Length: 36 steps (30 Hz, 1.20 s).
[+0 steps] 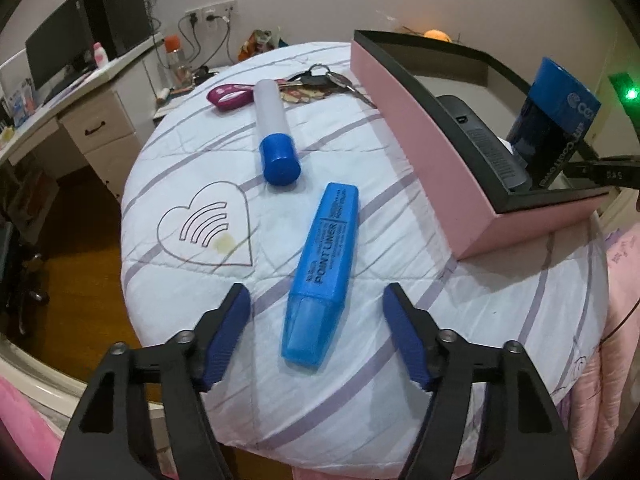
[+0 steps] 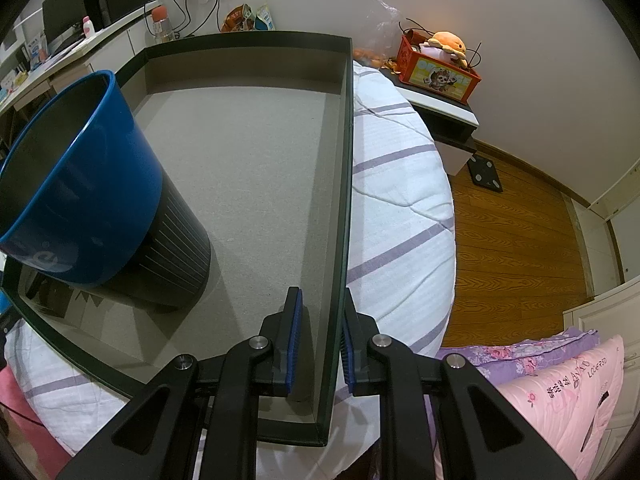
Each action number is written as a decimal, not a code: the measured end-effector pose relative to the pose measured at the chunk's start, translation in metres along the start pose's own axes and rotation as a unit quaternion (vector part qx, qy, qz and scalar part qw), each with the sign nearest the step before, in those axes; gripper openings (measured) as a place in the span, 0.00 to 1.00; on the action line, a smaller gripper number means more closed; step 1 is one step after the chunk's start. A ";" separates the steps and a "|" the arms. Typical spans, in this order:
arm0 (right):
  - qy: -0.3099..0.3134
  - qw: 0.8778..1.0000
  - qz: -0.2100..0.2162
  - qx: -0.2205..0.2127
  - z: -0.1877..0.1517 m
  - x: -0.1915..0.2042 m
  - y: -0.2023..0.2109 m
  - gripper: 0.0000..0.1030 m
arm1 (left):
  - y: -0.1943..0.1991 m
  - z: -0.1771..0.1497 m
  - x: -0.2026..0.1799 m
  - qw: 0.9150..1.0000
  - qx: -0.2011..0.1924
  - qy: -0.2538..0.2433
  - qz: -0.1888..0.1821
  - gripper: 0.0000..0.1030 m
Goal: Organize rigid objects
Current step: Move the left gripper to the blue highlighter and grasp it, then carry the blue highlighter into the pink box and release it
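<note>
— Lying on the white quilted bed [image 1: 192,280]?
— Yes: flat blue plastic highlighter [image 1: 320,276], translucent cap nearest, between the left gripper [image 1: 316,330] fingers, untouched.
— Right gripper [image 2: 320,344]?
— Clamped on the dark rim of the pink rectangular cardboard box [image 2: 344,184] beside it.

highlighter [image 1: 322,272]: translucent blue, dark print | tube [image 1: 274,128]: white, blue cap | box [image 1: 432,148]: pink outside, black rim, grey floor | cup [image 2: 80,184]: blue over black ribbing | bed cover [image 1: 192,168]: white, purple stripes, heart outline | fingers [image 1: 226,340]: black, blue pads
</note>
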State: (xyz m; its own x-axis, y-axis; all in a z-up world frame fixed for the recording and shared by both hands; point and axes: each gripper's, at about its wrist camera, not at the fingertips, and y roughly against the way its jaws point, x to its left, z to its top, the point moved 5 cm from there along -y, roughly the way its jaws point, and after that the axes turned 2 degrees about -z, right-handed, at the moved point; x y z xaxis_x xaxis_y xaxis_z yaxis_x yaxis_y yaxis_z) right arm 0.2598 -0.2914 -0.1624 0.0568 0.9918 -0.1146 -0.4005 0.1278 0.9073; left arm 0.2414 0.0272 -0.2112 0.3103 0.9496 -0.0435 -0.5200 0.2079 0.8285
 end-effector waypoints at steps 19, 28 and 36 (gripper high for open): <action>0.000 1.000 -0.001 0.000 0.000 0.000 0.000 0.18 | 0.009 0.007 -0.008 1.000 -0.024 -0.008 -0.016 0.26; 0.000 1.000 -0.001 0.000 0.000 0.000 0.000 0.18 | 0.028 0.020 -0.006 0.998 -0.053 -0.003 -0.029 0.26; 0.000 1.000 -0.001 0.000 0.000 0.000 0.000 0.18 | 0.038 0.022 -0.005 0.997 -0.063 0.000 -0.033 0.26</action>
State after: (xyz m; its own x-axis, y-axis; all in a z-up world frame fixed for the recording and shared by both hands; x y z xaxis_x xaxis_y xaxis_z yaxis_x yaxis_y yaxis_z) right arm 0.2595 -0.2916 -0.1622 0.0572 0.9914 -0.1174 -0.4003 0.1305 0.9071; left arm 0.2379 0.0248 -0.1671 0.3478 0.9327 -0.0955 -0.5937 0.2979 0.7475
